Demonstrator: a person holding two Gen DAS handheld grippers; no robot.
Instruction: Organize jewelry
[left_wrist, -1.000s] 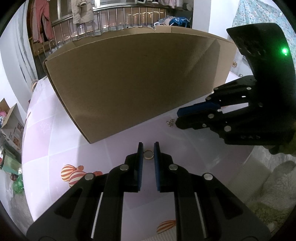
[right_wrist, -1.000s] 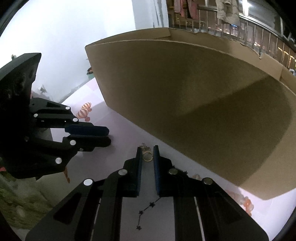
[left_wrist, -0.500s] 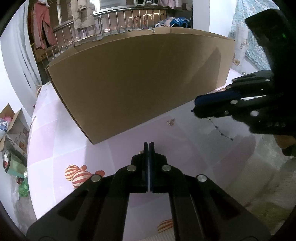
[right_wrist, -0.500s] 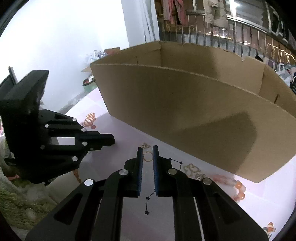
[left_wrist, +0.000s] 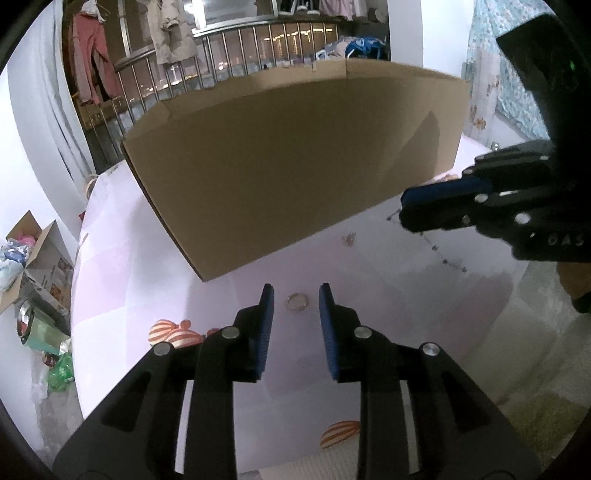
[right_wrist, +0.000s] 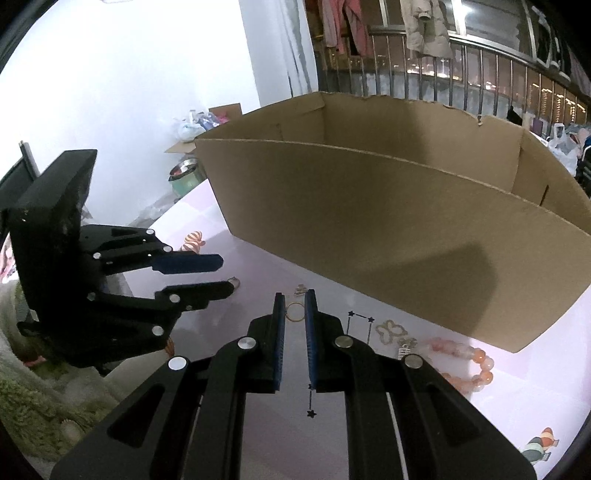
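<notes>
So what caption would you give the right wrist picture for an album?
Right gripper open around a gold ring on the table, cardboard box behind, left gripper alongside.

**Dim, cool indoor light with heavy fisheye bending**

Dim and bluish-pink throughout. Strong barrel distortion, black vignette at every corner. Blown-out white wall (right_wrist: 129, 92) at upper left of the right wrist view. Soft dark shadow across the cardboard box (right_wrist: 406, 240) side. Small warm lights beyond the railing (left_wrist: 258, 48). Slightly soft and grainy in places.
</notes>
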